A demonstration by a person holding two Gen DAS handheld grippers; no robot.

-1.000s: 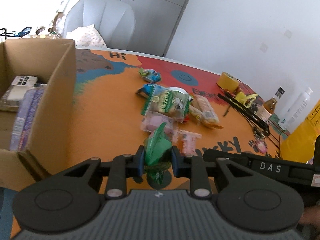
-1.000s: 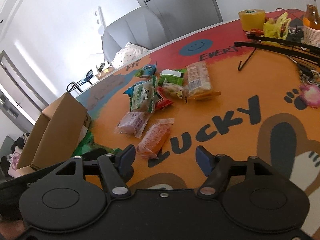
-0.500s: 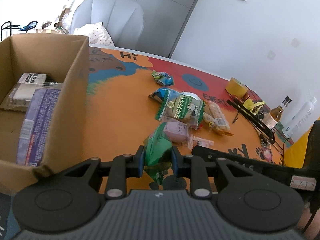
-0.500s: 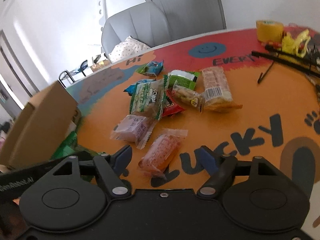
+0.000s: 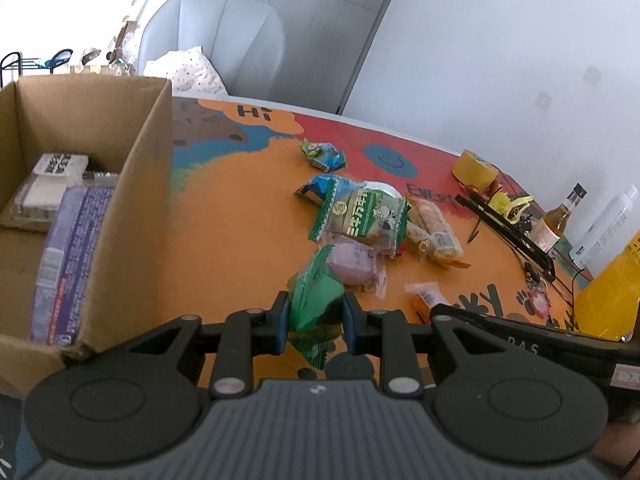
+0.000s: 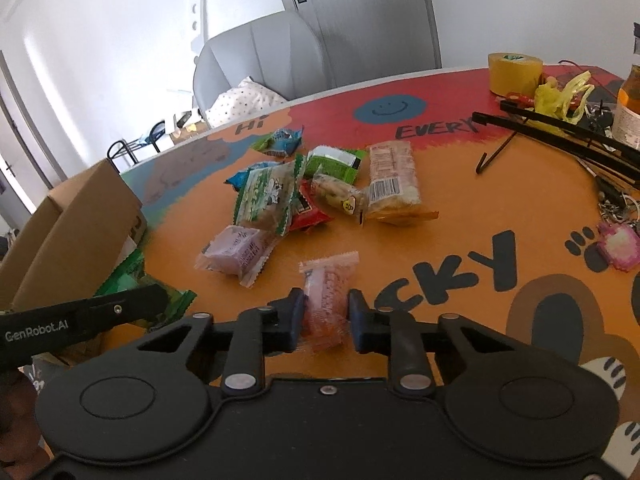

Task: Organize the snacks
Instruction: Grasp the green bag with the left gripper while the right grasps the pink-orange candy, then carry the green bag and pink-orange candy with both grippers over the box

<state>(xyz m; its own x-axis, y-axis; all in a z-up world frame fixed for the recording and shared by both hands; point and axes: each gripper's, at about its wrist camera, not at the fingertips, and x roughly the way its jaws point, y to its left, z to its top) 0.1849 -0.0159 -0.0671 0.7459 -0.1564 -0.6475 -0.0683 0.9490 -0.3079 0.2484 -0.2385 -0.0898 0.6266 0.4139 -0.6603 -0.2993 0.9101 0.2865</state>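
With the left gripper (image 5: 315,317) pinching the green packet (image 5: 316,300) and the right gripper (image 6: 324,316) straddling, not visibly squeezing, the orange packet (image 6: 325,300), could snag the cardboard box (image 5: 132,216) wall at nine o'clock.

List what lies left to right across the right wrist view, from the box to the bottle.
cardboard box → purple snack packet → orange snack packet between the right claw fingers → long biscuit pack → yellow tape roll → pink keychain → bottle
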